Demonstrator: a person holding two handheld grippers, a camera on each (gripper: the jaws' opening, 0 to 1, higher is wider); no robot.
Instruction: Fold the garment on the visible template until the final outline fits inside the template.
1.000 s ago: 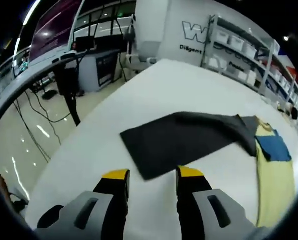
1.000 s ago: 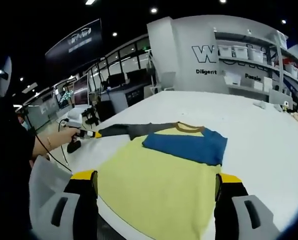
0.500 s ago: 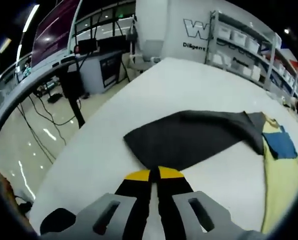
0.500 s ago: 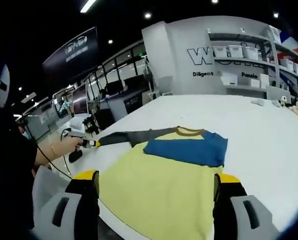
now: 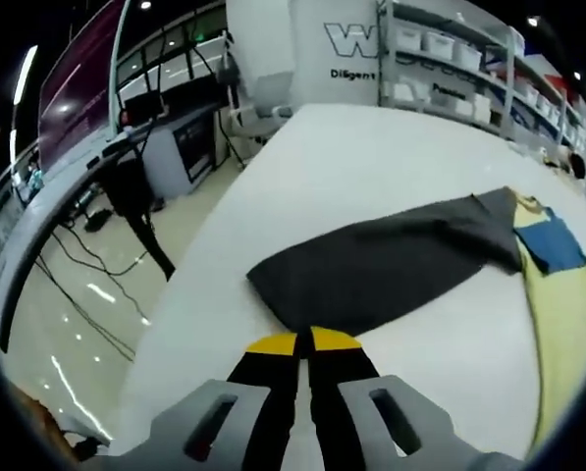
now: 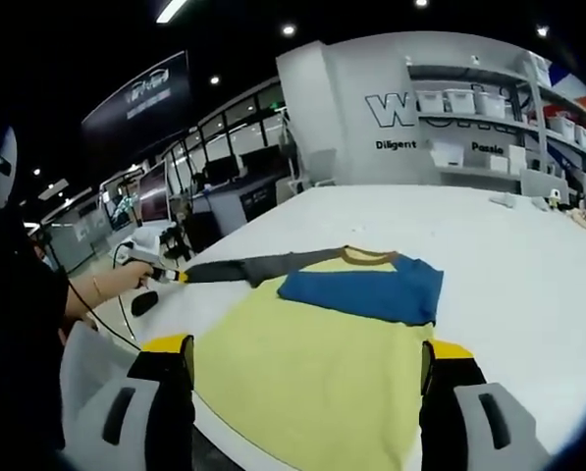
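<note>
**Left tool has the grey sleeve by its cuff — fold-in comes next**

The garment (image 6: 322,363) lies flat on the white bench (image 6: 528,285): a yellow body, a blue sleeve (image 6: 366,289) already laid across the chest, and a grey sleeve (image 5: 391,265) stretched out to the side. In the left gripper view the left tool (image 5: 303,341) is pinched tight on the cuff end of that grey sleeve, yellow tips together on the fabric. In the right gripper view the right tool (image 6: 307,351) hangs above the yellow hem with its jaws wide apart, holding nothing; the left tool also shows there at the far end of the sleeve, in the person's hand (image 6: 126,278).

The step in hand looks like the second sleeve fold. The next move calls for carrying the cuff across onto the yellow body without dragging the rest out of place. No template outline is clear to me.

A second ago the left tool stood open just short of the cuff — half a second ago it had closed. The right tool has stayed open over the hem.
</note>
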